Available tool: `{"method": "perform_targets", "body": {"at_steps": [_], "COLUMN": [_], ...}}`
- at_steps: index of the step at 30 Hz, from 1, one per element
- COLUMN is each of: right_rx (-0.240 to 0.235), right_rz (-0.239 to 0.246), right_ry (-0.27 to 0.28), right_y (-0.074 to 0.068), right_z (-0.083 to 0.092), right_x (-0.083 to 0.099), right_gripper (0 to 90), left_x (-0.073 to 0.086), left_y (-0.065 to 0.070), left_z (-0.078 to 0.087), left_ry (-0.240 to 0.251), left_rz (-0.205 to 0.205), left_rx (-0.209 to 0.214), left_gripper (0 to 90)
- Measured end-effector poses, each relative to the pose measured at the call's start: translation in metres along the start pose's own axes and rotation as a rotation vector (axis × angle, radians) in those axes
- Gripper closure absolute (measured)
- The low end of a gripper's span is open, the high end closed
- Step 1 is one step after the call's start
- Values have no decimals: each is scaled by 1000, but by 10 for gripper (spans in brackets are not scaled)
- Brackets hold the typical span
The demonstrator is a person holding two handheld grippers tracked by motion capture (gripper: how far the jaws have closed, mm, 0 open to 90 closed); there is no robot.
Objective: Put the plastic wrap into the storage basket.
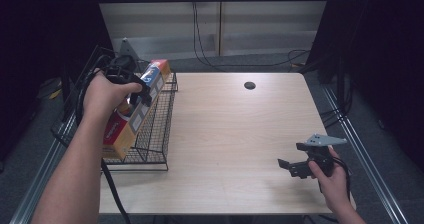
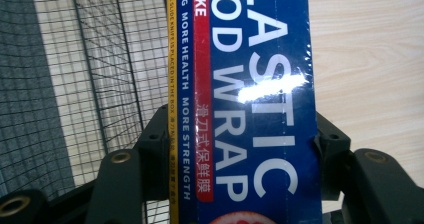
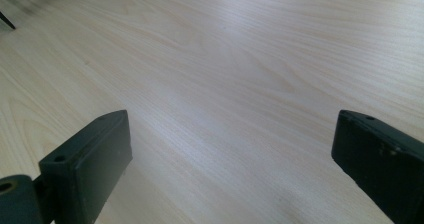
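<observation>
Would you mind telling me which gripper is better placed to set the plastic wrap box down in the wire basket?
Left. The left gripper is shut on the plastic wrap box right over the wire basket. The right gripper sits open across the table, holding nothing.

High view looks down over the table (image 1: 240, 134); both gripper views sit close above that same tabletop.
</observation>
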State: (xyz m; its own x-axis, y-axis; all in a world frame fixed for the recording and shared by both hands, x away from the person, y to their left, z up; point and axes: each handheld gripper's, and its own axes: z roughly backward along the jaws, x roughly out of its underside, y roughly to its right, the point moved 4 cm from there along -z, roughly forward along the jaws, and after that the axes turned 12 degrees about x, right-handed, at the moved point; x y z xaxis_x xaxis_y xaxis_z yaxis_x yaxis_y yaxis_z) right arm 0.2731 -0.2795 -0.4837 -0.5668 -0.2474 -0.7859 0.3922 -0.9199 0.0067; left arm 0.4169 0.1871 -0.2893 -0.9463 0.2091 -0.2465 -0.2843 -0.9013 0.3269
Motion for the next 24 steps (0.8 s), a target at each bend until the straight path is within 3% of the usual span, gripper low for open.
{"method": "perform_targets", "body": {"at_steps": [4,24], "right_rx": [-4,-6], "right_rz": [5,4], "right_ry": [-5,-6], "right_y": [0,-1], "right_z": [-1,-2], "right_x": [0,0], "right_gripper": [27,27], "left_x": [1,3], "left_y": [-6,-23], "left_z": [3,16], "left_ry": [2,33], "left_rz": [22,52], "left_rx": [-5,-14], "left_gripper": [425,425]}}
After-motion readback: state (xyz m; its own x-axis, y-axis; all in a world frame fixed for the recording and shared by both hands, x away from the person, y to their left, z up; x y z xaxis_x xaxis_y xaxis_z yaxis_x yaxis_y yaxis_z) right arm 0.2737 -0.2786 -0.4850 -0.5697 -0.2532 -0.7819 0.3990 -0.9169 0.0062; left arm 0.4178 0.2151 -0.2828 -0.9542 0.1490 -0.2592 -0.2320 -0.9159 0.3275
